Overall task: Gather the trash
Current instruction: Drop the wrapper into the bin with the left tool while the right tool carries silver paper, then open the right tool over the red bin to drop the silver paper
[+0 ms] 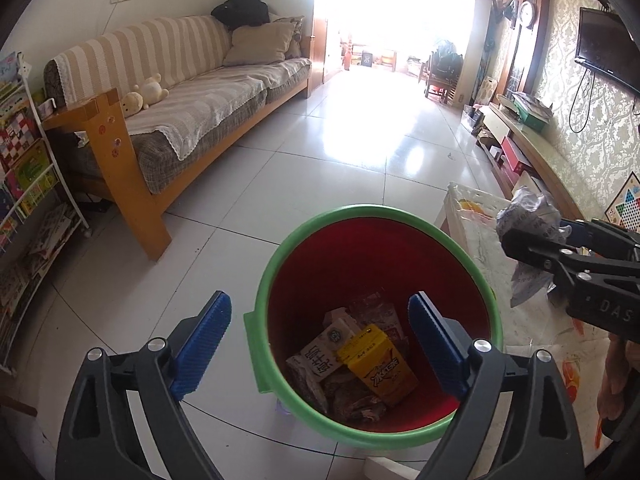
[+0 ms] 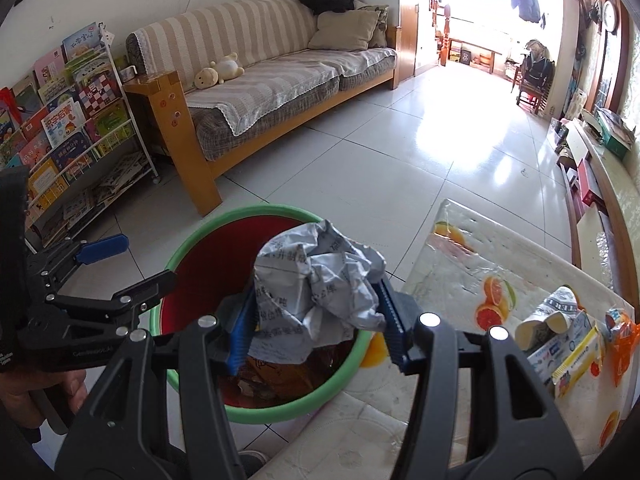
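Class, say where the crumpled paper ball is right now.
In the right wrist view the crumpled paper ball is clamped in the right gripper, above the green-rimmed bin, left of the table.

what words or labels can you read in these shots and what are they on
"DAS" on the black body of the right gripper, seen from the left wrist view.
"冰红茶" on the yellow drink carton in the green-rimmed bin.
Printed characters on the crumpled paper: too creased to read.
Small white lettering on the left gripper body: too blurred.
Titles on the children's books in the rack: too small to read reliably.
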